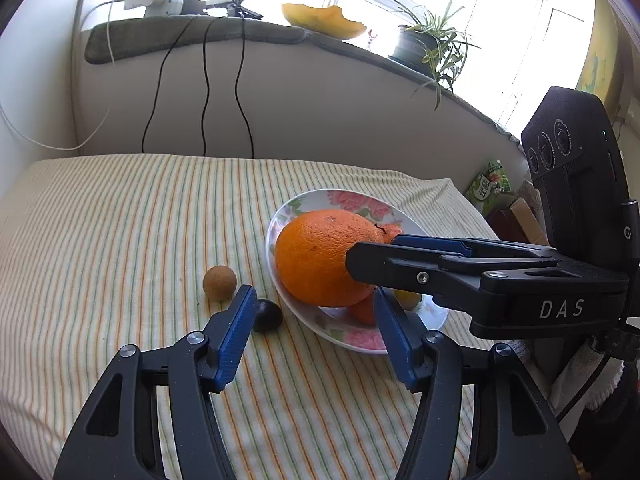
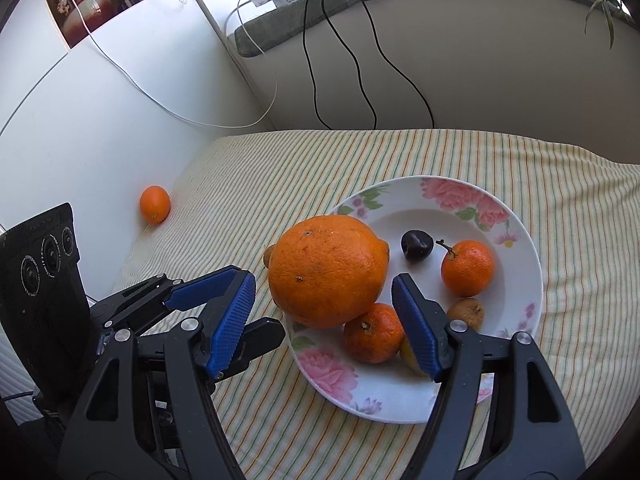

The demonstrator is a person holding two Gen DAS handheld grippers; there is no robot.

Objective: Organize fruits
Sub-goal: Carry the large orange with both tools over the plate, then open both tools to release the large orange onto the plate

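Observation:
A big orange (image 2: 328, 272) rests on the left rim of a flowered plate (image 2: 520, 280), leaning on a mandarin (image 2: 374, 332). The plate also holds a stemmed mandarin (image 2: 467, 268), a dark cherry (image 2: 417, 245), a brownish fruit (image 2: 466, 312) and a yellow fruit (image 2: 409, 354) half hidden by a finger. My right gripper (image 2: 324, 280) is open, its tips either side of the orange's near face with slim gaps. My left gripper (image 1: 314, 294) is open and empty over the cloth. A dark plum (image 1: 267, 316) and a brown round fruit (image 1: 219, 282) lie by its left fingertip.
A small orange (image 2: 155, 204) lies alone on the striped cloth (image 1: 120, 240) by the white wall. Black cables (image 1: 206, 92) hang from the sill behind. A potted plant (image 1: 424, 44) stands on the sill, and boxes (image 1: 494, 184) sit beyond the table's right edge.

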